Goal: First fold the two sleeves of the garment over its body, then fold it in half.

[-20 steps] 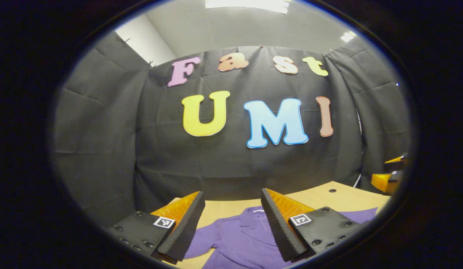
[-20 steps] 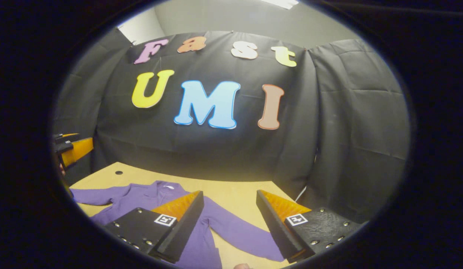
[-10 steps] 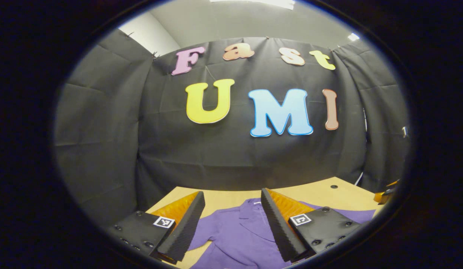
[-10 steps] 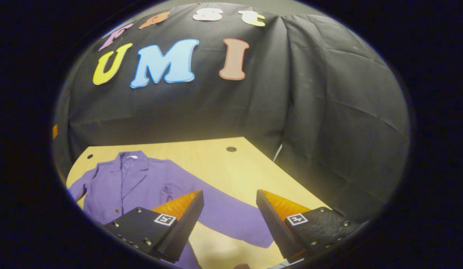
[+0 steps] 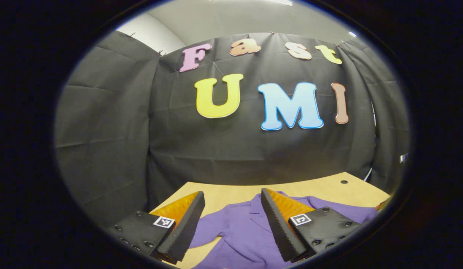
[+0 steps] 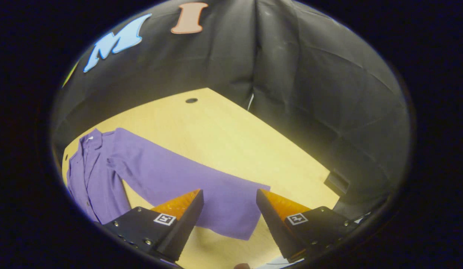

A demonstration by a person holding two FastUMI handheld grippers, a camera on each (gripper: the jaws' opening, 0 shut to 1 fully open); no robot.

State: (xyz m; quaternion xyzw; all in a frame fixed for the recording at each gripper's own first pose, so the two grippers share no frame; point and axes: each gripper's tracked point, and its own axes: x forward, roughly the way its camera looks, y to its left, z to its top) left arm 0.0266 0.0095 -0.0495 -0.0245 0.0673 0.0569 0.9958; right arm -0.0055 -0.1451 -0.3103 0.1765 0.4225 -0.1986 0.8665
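hovering above the wooden table (image 6: 231, 130), the right gripper (image 6: 229, 218) has its two fingers spread wide apart with nothing between them but air, and straight beyond the gap lies the cuff end of the purple shirt's right-hand sleeve (image 6: 201, 186), stretched flat across the tabletop. in the right gripper view the purple shirt (image 6: 93, 175) runs from about nine o'clock, where the collar (image 6: 90, 139) and the buttoned front sit, down along that long sleeve toward six o'clock, the cuff ending between the two fingers as seen from the camera; whether the fingertips touch the cloth i cannot tell. a small dark hole (image 6: 191, 100) marks the table at about eleven o'clock, near the black cloth wall (image 6: 310, 86). over in the left gripper view, the left gripper (image 5: 231, 224) also stands wide open and empty, held level and looking across the table edge, with the shirt's collar and chest (image 5: 246, 231) lying between and behind its fingers at six o'clock. a second sleeve (image 5: 212, 229) angles off toward seven o'clock, and more purple cloth trails to about four o'clock, unfolded and flat on the wood.
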